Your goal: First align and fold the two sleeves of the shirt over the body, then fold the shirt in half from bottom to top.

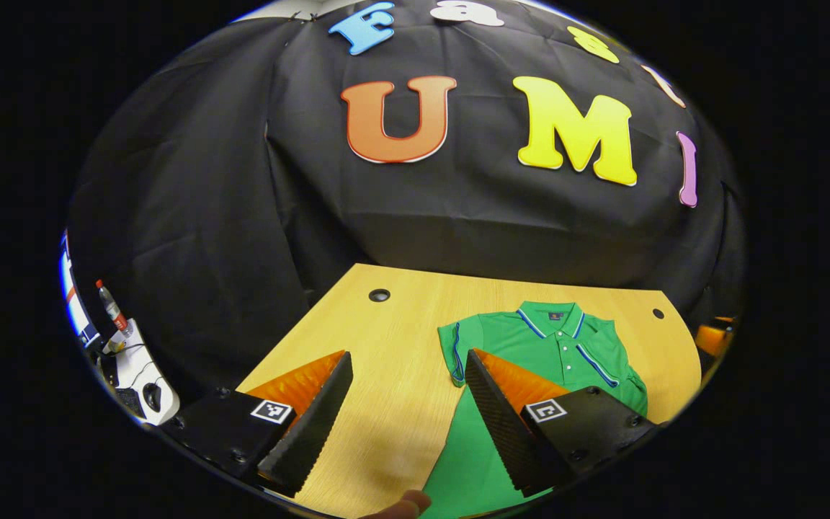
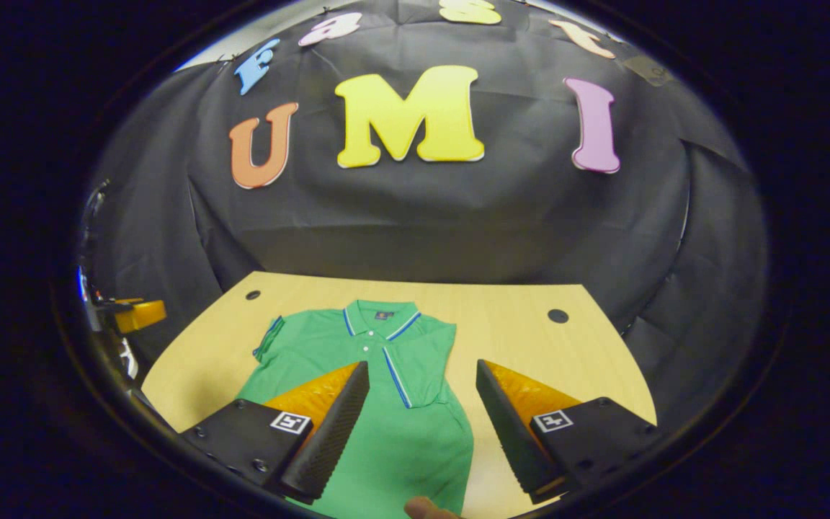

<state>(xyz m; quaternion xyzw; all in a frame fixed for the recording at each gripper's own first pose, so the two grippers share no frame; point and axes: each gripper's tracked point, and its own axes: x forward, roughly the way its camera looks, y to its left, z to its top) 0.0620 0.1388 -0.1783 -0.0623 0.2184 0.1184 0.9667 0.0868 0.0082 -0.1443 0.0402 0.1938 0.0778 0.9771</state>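
A green polo shirt (image 1: 566, 346) lies flat, collar away from me, on the wooden table (image 1: 386, 404). In the right gripper view the shirt (image 2: 386, 425) has its right sleeve (image 2: 422, 360) folded in over the body, blue trim running diagonally. The other sleeve (image 2: 271, 337) still lies spread out to the side; in the left gripper view this sleeve (image 1: 454, 349) sits just beyond one finger. My left gripper (image 1: 408, 357) is open above the shirt's left edge. My right gripper (image 2: 422, 364) is open above the shirt's right edge. Neither holds anything.
The tabletop has round cable holes (image 1: 379, 295) (image 2: 558, 316) near its back corners. A white device with a bottle (image 1: 130, 360) stands off the table's left side. An orange-yellow object (image 2: 137, 313) sits beyond the table's left edge. A person's fingertip (image 2: 426, 508) shows at the bottom.
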